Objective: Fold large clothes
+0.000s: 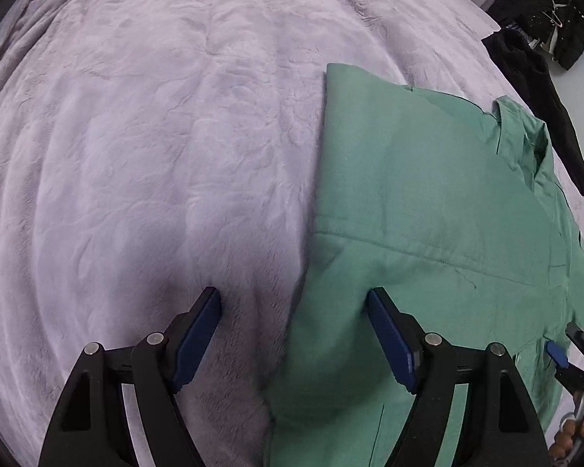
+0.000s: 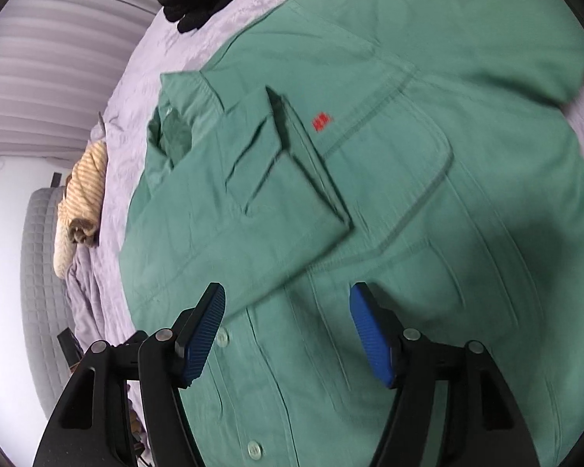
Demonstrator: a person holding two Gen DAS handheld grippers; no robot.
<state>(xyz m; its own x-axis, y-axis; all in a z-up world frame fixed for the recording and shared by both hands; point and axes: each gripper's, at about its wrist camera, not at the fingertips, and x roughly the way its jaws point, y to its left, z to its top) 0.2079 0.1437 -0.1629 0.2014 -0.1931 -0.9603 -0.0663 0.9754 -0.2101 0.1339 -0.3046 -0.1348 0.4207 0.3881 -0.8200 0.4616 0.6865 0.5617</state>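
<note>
Right wrist view: we are hovering both grippers, right gripper [image 2: 288, 329] and left gripper [image 1: 294, 336], jaws wide and empty, risking the folded sleeve [image 2: 253, 194] slipping off the green shirt [image 2: 467, 233].

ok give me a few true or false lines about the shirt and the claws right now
1. The shirt is green. True.
2. The right claw is clamped on a sleeve. False: its jaws stand open and grip nothing.
3. The sleeve lies folded across the shirt front. True.
4. The shirt lies on a wooden table. False: it lies on a lilac blanket.
5. The left claw is open. True.
6. The dark clothes lie on top of the shirt. False: they lie beside it.
</note>
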